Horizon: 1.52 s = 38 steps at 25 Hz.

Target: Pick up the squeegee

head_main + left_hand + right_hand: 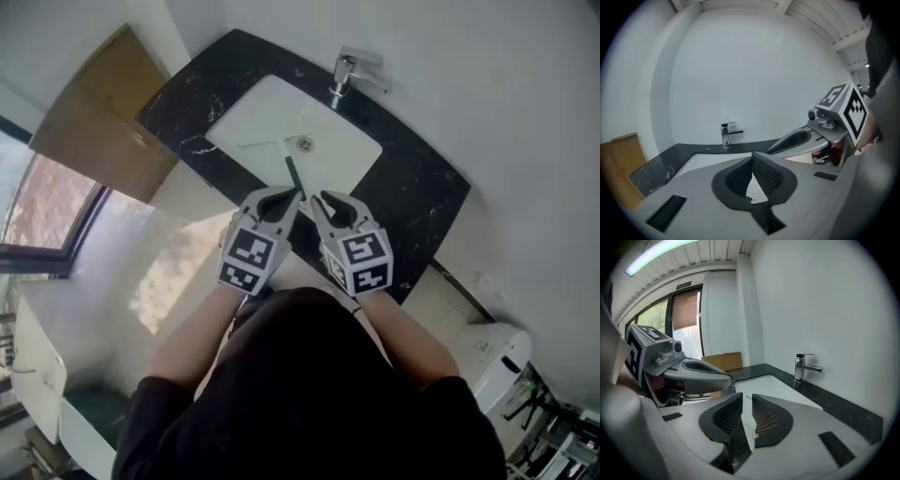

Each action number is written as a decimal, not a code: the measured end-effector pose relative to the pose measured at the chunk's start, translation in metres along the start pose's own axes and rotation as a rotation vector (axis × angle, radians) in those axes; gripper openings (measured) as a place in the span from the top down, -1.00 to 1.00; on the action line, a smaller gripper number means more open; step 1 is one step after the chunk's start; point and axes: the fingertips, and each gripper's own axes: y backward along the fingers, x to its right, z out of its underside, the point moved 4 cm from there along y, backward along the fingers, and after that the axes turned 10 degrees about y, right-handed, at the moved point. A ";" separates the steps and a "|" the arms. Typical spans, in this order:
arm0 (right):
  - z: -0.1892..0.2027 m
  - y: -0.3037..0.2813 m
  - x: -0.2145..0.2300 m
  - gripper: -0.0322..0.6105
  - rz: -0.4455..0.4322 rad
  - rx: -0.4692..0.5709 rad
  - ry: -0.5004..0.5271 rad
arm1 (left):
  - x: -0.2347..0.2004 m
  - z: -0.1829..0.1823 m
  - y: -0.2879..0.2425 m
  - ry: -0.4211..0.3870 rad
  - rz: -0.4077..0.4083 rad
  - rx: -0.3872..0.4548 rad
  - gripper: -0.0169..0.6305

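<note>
The squeegee (293, 175) lies in the white basin (258, 112), its dark green handle pointing toward the front rim and a pale blade across its far end. My left gripper (286, 195) and right gripper (320, 200) hover side by side over the basin's front edge, just short of the handle's near end. In the left gripper view the left gripper (752, 160) has its jaws together with nothing between them. The right gripper (744, 400) shows its jaws nearly touching and empty. Neither gripper touches the squeegee.
A chrome faucet (352, 73) stands at the back of the black marble counter (417, 192). A brown board (103, 112) leans left of the counter, beside a window (42, 206). A white fixture (492, 361) sits at the lower right.
</note>
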 end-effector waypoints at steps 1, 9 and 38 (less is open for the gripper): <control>0.000 -0.004 0.001 0.69 -0.003 -0.006 -0.002 | -0.002 0.000 0.000 -0.001 -0.002 -0.001 0.93; 0.002 -0.042 0.008 0.52 -0.020 -0.062 0.003 | -0.023 0.001 -0.001 0.004 -0.020 -0.019 0.93; 0.099 -0.226 0.051 0.24 -0.023 -0.450 -0.105 | -0.124 0.018 -0.065 0.034 -0.060 -0.157 0.93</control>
